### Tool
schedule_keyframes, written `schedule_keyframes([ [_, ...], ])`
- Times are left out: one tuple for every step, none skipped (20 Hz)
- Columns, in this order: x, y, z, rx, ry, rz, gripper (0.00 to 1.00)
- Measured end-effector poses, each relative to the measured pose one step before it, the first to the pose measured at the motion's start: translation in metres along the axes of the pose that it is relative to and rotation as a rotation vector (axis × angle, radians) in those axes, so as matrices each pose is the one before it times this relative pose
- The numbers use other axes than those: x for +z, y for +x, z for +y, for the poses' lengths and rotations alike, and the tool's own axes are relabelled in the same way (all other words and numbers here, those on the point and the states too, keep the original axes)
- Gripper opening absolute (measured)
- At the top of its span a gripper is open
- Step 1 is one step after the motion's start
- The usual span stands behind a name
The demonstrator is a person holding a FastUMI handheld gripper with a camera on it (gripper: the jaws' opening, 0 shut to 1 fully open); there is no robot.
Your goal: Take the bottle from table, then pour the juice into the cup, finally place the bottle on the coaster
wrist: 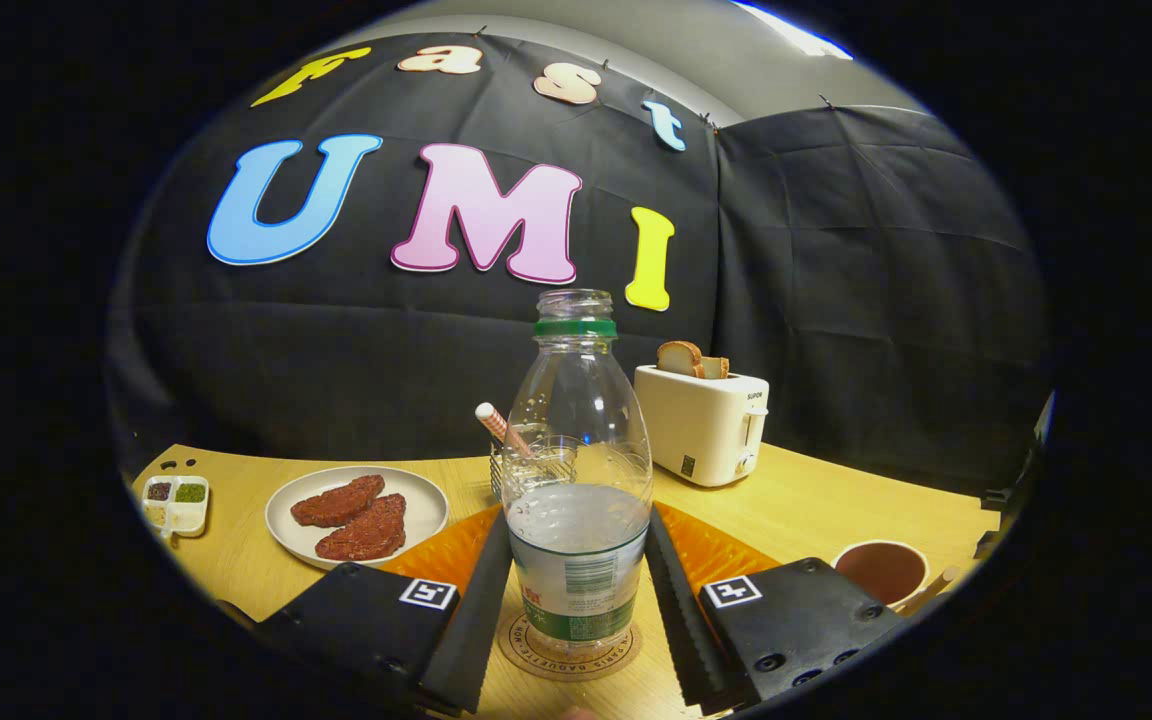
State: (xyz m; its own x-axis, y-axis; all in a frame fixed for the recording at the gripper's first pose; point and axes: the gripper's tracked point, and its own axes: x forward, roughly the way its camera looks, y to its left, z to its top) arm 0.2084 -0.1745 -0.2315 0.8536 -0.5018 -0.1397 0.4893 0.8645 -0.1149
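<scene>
Tabletop — uncapped bottle (576, 500) between tongs (576, 610)

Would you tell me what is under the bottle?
A round coaster lies under the bottle, between the gripper fingers; its rim shows, its middle is covered.

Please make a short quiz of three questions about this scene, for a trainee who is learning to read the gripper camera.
1. True or false: the bottle stands on the round coaster.
2. What lies on the plate? A) two slices of bread B) two reddish patties C) a spoon
3. Fill in: the two slices of bread stick up out of the ____.

Key
1. True; it is upright, uncapped, partly filled, between the fingers of the gripper, which sit close at its sides; contact cannot be judged.
2. B
3. toaster
</scene>
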Motion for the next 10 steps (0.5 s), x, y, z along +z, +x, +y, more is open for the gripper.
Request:
schedule_keyframes([
  [-0.00367,-0.00062,0.00002,0.00137,0.00388,0.00598,0.74],
  [-0.00145,-0.00137,0.00074,0.00177,0.00327,0.00225,0.74],
  [0.00174,0.00025,-0.00018,0.00045,-0.00199,-0.01287,0.74],
  [-0.00195,-0.00069,0.00027,0.00216,0.00182,0.00517,0.74],
  [0.00081,-0.00081,0.00035,0.00026,0.00031,-0.00575,0.74],
  [-0.00130,0.00043,0.00032,0.00399,0.00438,0.00474,0.75],
  [-0.00201,0.00047,0.00148,0.00773,0.00568,0.01063,0.77],
  [-0.00311,-0.00075,0.00134,0.00627,0.00557,0.01255,0.79],
  [-0.00092,-0.00146,0.00164,0.00510,0.00325,0.00836,0.80],
  [0.00109,-0.00047,-0.00018,-0.00115,0.00135,-0.00192,0.83],
])
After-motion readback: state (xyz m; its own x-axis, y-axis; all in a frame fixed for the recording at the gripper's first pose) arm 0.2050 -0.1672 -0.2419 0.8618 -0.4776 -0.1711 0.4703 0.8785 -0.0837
